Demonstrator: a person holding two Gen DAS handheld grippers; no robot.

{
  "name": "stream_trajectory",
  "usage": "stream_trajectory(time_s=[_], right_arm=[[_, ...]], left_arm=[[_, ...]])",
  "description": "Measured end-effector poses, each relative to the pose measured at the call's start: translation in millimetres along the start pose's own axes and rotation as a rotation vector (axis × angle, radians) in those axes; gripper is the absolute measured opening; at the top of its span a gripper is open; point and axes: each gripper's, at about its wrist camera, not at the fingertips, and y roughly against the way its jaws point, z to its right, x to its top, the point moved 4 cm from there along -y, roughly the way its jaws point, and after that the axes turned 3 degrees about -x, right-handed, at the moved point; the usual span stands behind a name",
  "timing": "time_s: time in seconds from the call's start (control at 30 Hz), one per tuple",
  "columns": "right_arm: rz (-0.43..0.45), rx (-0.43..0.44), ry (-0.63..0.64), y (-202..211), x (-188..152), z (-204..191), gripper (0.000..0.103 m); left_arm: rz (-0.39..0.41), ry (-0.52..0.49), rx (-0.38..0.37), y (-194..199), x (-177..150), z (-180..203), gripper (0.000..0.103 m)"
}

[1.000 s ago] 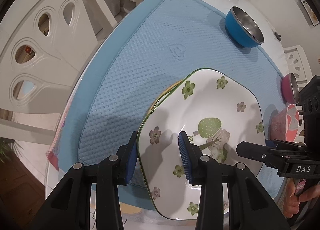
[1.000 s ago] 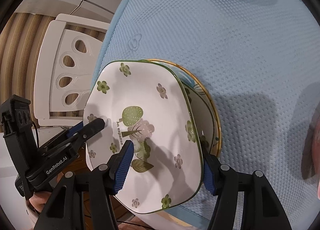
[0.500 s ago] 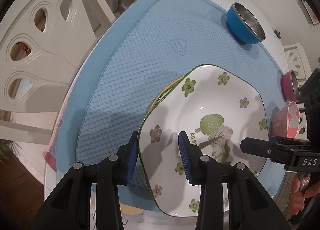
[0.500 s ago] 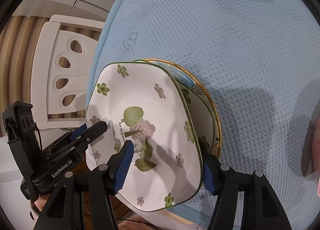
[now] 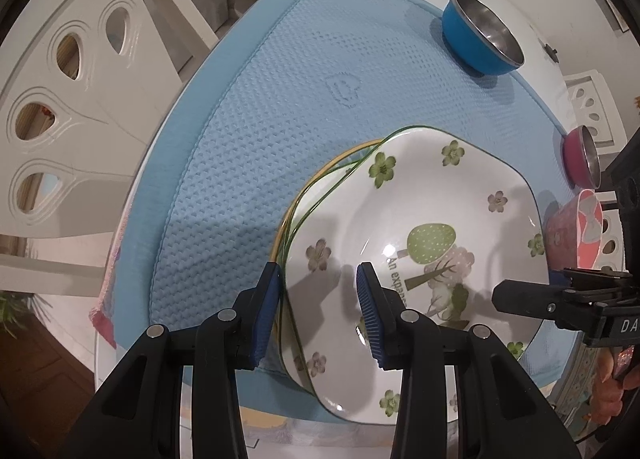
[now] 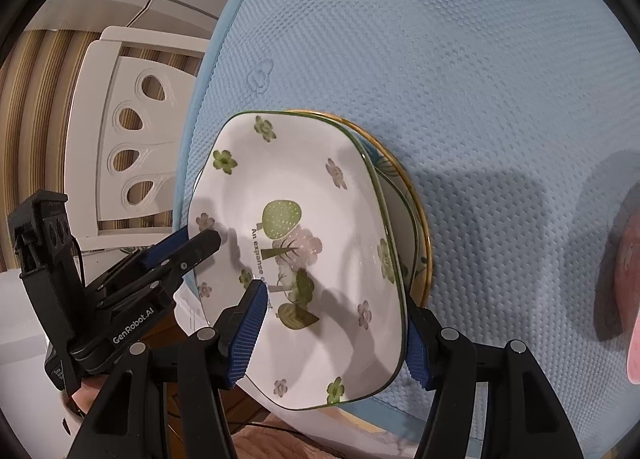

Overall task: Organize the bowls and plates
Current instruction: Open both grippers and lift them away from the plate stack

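Jaws of my left gripper (image 5: 320, 307) and right gripper (image 6: 332, 333) stand partly open over opposite rims of the flower plate (image 5: 416, 235); whether they pinch it, I cannot tell, but two sides keep it level above the plates underneath (image 6: 420, 243).

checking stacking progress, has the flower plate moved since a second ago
No: the flower plate sits in the same place over the yellow-rimmed plate.

The floral plate (image 6: 304, 259) reads "An expanse"; the left tool (image 6: 200, 243) is marked "GenRobot.AI".

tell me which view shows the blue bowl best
The left wrist view: the whole blue bowl shows there, steel inside included, on the blue mat. The right wrist view catches only its lower side, cut off at the top edge.
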Motion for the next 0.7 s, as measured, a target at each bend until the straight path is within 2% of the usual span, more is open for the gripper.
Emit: stream_trajectory(time_s=[0.13, 0.23, 0.3, 0.37, 0.47, 0.57, 0.7], right_arm=[[0.002, 0.014, -0.009, 3.8, -1.1, 4.1, 0.061], [-0.002, -0.011, 0.012, 5.6, -1.0, 0.9, 0.061], [-0.005, -0.045, 0.030, 6.8, -1.0, -0.1, 0.061], [-0.007, -0.117, 0.045, 7.6, -0.6, 2.6, 0.061], [0.001, -0.055, 0.033, 12.0, -0.8, 7.7, 0.061], [0.008, -0.061, 0.020, 15.7, -3.1, 17.1, 0.061], [0.033, -0.017, 0.021, 26.2, -7.8, 23.3, 0.061]], left_arm=[[-0.003, 0.000, 0.006, 0.4, -0.7, 0.8, 0.036], [-0.005, 0.001, 0.019, 0.5, -1.0, 1.8, 0.036], [-0.005, 0.005, 0.025, 1.4, -0.9, 2.1, 0.036], [-0.001, 0.007, 0.032, 3.5, -1.0, 2.4, 0.036], [0.005, 0.010, 0.047, 7.1, -0.2, 2.2, 0.037], [0.012, 0.011, 0.072, 10.8, 1.6, 3.9, 0.037], [0.012, -0.002, 0.126, 16.9, 5.7, 13.0, 0.040]])
